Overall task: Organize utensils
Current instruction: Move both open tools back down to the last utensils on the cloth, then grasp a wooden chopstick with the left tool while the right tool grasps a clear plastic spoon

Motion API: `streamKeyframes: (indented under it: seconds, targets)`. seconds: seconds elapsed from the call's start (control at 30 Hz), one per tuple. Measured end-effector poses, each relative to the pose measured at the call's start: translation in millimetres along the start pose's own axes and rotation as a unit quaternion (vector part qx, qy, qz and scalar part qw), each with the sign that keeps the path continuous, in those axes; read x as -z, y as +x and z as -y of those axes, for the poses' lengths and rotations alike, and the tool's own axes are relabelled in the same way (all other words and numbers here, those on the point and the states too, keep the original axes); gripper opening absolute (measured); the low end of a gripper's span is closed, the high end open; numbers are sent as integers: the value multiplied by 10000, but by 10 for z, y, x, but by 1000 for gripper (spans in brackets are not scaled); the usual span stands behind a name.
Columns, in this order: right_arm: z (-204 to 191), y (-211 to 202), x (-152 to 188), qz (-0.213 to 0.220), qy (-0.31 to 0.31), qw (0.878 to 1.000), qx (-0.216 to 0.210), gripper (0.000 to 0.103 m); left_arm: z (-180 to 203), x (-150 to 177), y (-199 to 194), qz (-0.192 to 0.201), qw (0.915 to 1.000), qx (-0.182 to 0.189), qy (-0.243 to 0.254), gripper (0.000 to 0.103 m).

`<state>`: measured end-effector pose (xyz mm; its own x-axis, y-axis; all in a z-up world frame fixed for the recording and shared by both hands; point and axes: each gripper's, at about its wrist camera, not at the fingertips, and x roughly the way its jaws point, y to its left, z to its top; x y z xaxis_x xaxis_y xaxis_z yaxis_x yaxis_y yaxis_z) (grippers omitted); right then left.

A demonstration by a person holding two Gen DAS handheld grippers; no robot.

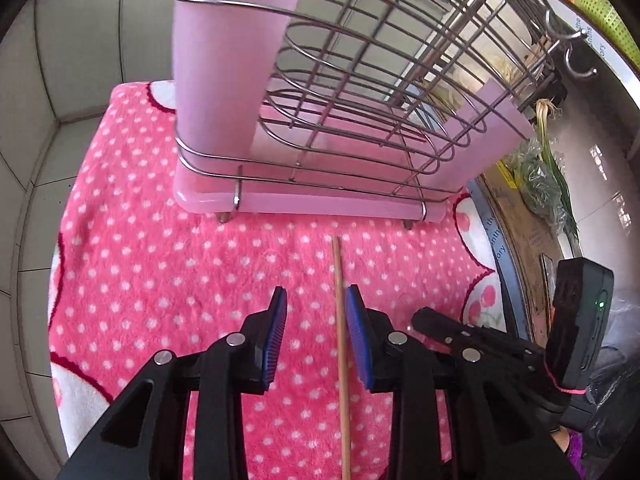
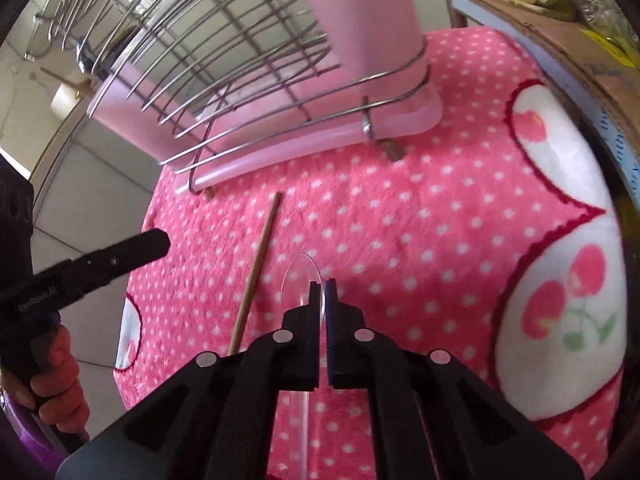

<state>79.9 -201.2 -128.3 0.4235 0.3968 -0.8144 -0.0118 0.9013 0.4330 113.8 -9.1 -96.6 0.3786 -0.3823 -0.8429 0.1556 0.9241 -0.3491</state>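
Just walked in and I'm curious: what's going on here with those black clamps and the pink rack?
A person is tidying utensils with two handheld grippers. The right gripper is shut on a clear plastic spoon. The left gripper is open around a wooden chopstick lying on the pink towel, before the rack.

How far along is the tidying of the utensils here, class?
Done: two handles already stand in the pink cup on the wire rack. In hand: the right tongs are shut on a clear plastic spoon. Left: the wooden chopstick lies on the pink towel between the open left tongs, not yet gripped.
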Motion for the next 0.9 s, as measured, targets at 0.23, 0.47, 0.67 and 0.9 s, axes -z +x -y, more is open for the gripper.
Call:
streamKeyframes:
  seconds: [0.23,0.47,0.67,0.9]
  targets:
    - [422,-155,-79,167,455,9987,174,3,236,-147,521,-754,9966,-265,216,25]
    - [483,-60,-96,6,443,9989,119,3,295,-233,829,-1118,9911,-671,274,20]
    - [498,0,-80,-176,467,9987,72,3,354,-278,923,-1106,9892,-902,336,6]
    - [608,93,-105,-543,743,9953,-295,7,372,-279,846,-918,9932,-639,316,5]
